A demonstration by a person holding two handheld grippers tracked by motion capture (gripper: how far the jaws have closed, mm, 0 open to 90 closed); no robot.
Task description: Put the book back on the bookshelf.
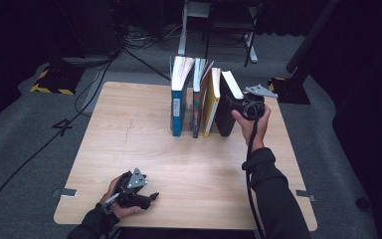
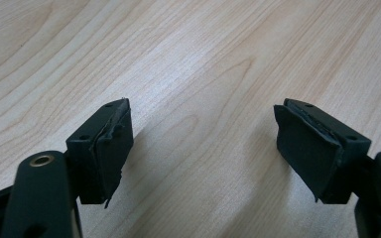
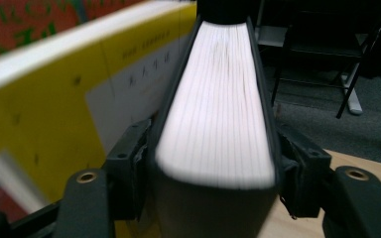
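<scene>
A row of books stands upright at the far middle of the wooden table. The rightmost is a black book with white page edges. Beside it stands a yellow book, large at the left in the right gripper view. My right gripper straddles the black book's near upper corner, its jaws on either cover and its pads right at the covers; I see no squeeze. My left gripper rests at the near left of the table, open, with bare wood between its pads.
A blue book and a dark-spined book complete the row at its left. Cables, a chair and stand legs lie on the grey floor behind the table. A black post leans at the back right.
</scene>
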